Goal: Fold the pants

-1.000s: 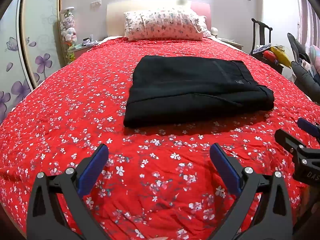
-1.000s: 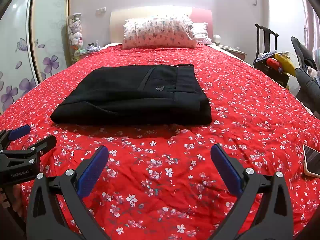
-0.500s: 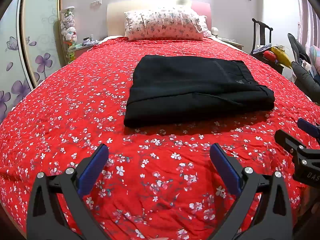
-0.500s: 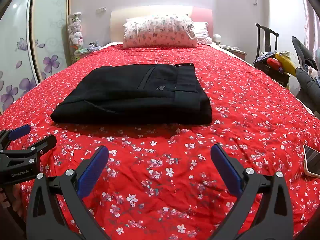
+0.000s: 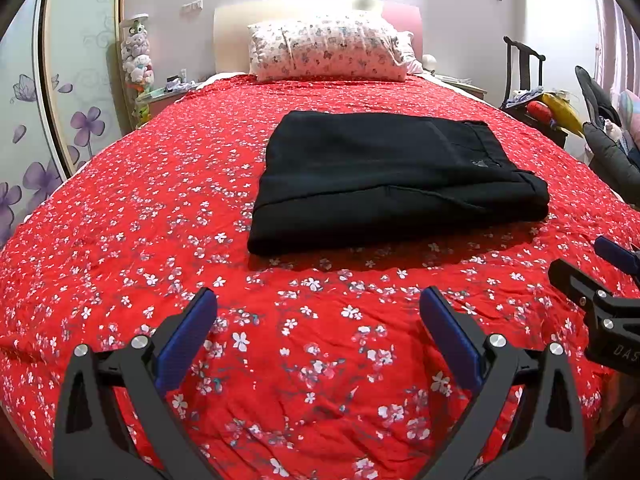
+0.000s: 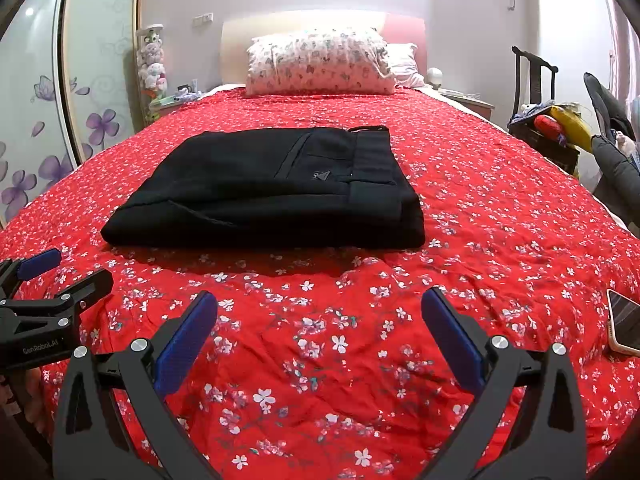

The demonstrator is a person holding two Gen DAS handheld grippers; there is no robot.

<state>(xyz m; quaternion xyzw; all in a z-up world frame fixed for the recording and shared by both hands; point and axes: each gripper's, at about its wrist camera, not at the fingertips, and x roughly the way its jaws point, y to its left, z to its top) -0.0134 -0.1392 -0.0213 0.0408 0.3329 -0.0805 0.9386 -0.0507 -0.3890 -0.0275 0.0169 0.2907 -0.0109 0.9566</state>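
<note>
1. The big bed with its red, white-flowered cotton spread (image 5: 120, 240) fills both views, a floral-print pillow (image 5: 326, 50) at the headboard end.
2. There are our black fabric pants (image 5: 384, 176), lying in the middle of the spread as a thick rectangular bundle with layered edges stacked on the near side. In the right wrist view the pants (image 6: 272, 192) show the waistband and a back pocket on top, towards the right end.
3. We judge the folding as good as finished. The cloth looks soft and limp, of middling weight, not slippery. If we lift it, we take the thick folded edge at both near corners at once, or the layers will slide apart.
4. Our left gripper (image 5: 318, 320) hovers over bare spread short of the bundle, blue pads spread wide, holding nothing.
5. Our right gripper (image 6: 320, 320) is the same: jaws wide apart, nothing between them, well clear of the pants.
6. Smallest of all, a flat phone with a pale case (image 6: 624, 328) lies on the spread at the right edge.
</note>
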